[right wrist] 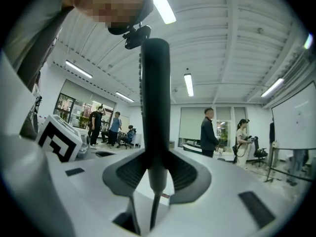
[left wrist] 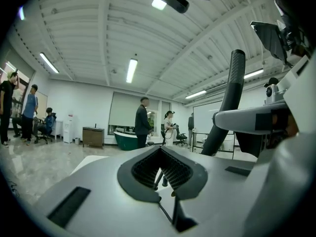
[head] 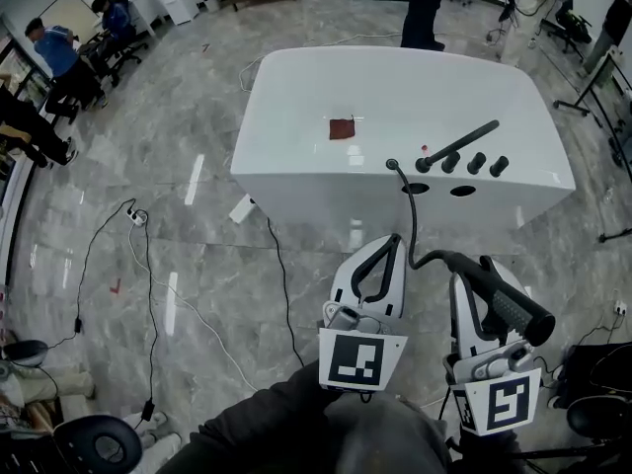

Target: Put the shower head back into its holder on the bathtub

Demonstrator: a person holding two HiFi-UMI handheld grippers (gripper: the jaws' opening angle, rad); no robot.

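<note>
Near the white tub, shower head in hand, not yet put back

From the head view, the bathtub (head: 326, 200) stands well apart from both tools. The right gripper (head: 474, 276) pinches the dark shower head (head: 509, 309) by its handle, and the hose (head: 405, 205) runs from it up to the tub's edge. Two dark holes (head: 415, 188) sit on that edge and both look empty; I think one is the holder. Inside the tub lies a small dark red square (head: 342, 128). The left gripper (head: 390, 245) is just beside the right one. From the left gripper view, its jaws are pressed together with nothing between them. From the right gripper view, the handle stands straight up between the jaws, held tight. I think the step is carrying the shower head to the tub. Next it must come over the hole and go in, with the hose kept out of the way.
</note>
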